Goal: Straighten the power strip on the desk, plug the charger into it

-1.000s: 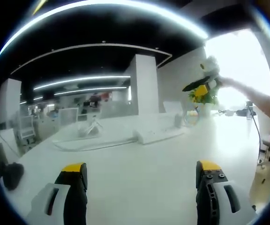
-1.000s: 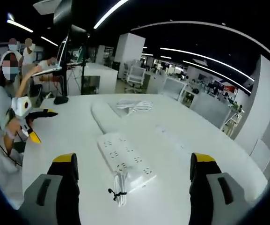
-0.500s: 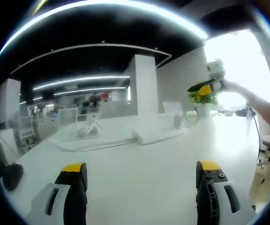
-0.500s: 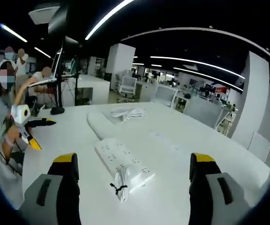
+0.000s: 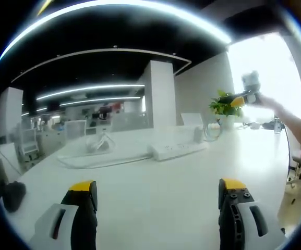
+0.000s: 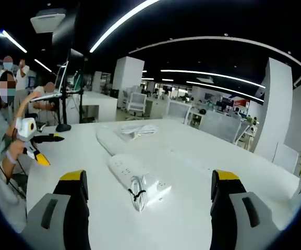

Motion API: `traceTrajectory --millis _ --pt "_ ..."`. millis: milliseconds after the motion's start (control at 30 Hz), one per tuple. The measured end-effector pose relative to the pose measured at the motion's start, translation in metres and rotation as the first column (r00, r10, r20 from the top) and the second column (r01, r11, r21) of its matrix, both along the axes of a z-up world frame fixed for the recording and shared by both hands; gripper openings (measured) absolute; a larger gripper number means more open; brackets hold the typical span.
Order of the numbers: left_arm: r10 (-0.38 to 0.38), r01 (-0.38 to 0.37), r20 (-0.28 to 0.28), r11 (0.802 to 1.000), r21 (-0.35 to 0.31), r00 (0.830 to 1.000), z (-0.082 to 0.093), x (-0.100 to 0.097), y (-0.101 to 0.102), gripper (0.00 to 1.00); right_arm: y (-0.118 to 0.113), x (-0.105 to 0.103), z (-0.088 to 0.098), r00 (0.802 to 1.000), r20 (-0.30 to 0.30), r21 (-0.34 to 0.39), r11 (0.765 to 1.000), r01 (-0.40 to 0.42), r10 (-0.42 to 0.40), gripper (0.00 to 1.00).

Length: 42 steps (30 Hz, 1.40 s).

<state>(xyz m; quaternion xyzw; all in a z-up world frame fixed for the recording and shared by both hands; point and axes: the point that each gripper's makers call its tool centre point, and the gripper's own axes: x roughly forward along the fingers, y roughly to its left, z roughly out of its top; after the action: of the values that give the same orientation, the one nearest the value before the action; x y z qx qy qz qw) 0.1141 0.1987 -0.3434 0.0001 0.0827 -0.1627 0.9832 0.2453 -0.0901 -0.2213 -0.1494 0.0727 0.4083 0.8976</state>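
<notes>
Power strip (image 6: pixel 135 178): mid-desk, dead ahead of right gripper (image 6: pixel 147 195), between its line of jaws; long axis running away and leftward, askew.
Cord bundle (image 6: pixel 138 194): coiled, tied, against strip's near end.
Right gripper: jaws wide apart, empty, nearer by far.
Left gripper (image 5: pixel 156 200): spread, empty; strip well off.
Desk (image 6: pixel 77 165): bare white room on both flanks.
Charger: not identifiable.

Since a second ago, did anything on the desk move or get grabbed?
Nothing got grabbed. The right tongs went up and off to the right in the left gripper view, open. The left tongs stayed open and kept still. The power strip with its bundled cord stayed on the desk.
</notes>
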Motion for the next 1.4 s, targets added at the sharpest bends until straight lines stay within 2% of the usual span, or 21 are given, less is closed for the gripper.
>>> traceTrajectory --millis 133,833,1400 --pt "0.003 -0.003 -0.001 1.0 -0.002 1.0 0.0 -0.001 0.001 0.99 -0.005 -0.007 -0.001 1.0 0.005 0.038 0.999 0.001 -0.001 0.97" --pt "0.009 -0.009 -0.001 1.0 -0.004 1.0 -0.001 -0.001 0.004 0.99 -0.038 -0.034 -0.018 0.998 0.017 0.141 0.988 0.06 -0.063 0.97" --pt "0.014 -0.014 0.004 1.0 -0.002 1.0 0.002 0.0 0.005 0.99 -0.062 -0.047 -0.041 0.993 -0.002 0.212 0.97 0.115 -0.117 0.97"
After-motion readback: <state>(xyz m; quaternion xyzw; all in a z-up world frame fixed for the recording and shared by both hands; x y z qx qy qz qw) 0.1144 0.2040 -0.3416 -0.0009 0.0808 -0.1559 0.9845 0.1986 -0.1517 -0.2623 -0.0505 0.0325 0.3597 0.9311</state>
